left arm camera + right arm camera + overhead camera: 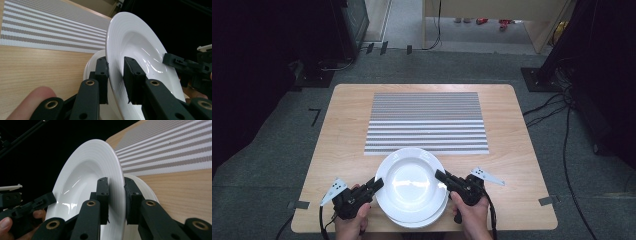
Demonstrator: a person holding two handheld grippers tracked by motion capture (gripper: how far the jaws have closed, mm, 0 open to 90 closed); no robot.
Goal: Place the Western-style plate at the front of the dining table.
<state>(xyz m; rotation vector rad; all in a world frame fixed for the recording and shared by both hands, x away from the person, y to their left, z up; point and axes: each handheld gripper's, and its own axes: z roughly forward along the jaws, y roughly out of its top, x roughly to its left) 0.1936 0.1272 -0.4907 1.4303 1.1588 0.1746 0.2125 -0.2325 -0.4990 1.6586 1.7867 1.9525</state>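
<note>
A white deep plate (411,186) is held at the near edge of the table, over a second white plate (438,214) lying under it. My left gripper (378,184) is shut on the top plate's left rim, and my right gripper (440,175) is shut on its right rim. In the left gripper view the rim of the top plate (135,42) sits pinched between my left gripper (116,75) jaws, with the lower plate (93,62) behind. In the right gripper view the top plate (82,177) is clamped the same way in my right gripper (116,195), above the lower plate (146,191).
A grey and white striped placemat (427,122) lies across the middle and far part of the wooden table (347,130). Cables (557,110) run over the floor to the right, and dark stands flank the table.
</note>
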